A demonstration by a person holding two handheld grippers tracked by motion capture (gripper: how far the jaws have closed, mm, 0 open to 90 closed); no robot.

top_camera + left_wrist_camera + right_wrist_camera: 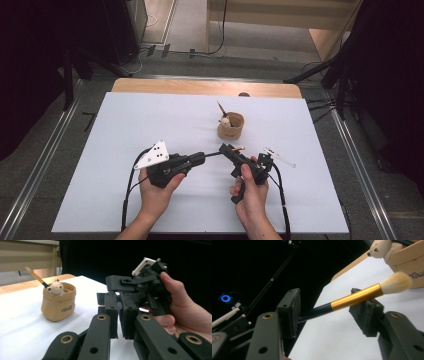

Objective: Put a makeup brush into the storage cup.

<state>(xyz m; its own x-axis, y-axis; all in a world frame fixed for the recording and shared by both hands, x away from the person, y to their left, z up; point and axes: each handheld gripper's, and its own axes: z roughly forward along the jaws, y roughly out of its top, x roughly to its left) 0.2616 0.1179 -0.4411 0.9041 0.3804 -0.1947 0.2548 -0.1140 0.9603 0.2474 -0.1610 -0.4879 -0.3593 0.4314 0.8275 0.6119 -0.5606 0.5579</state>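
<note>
High view: both hands low centre over the white counter (pixel 125 130). Left gripper (pixel 200 158) points right, right gripper (pixel 226 148) points up-left toward it, tips near each other. Tan pot (pixel 230 126) stands just beyond them. A small tan brush tip (pixel 240 148) pokes out by the right gripper's tip; handle can't be made out from there.

Right gripper view gives what the high view doesn't: the brush (pixel 352 300) – black handle, gold ferrule, pale bristles – lies slantwise between the jaws, bristle end toward the pot (pixel 409 265). Right gripper (pixel 329 312) is partway closed; handle lies against the left pad, right pad sits under the ferrule. Can't tell if it's truly clamped.

Left gripper view: left gripper (pixel 119 317) clenched, pads nearly meeting, nothing between them. Right hand (pixel 185 312) w/ its gripper sits close ahead.

Pot (pixel 58 305) contents: a small bear figure (pixel 56 287) at the rim and a second brush (pixel 36 277) leaning out, handle up.
</note>
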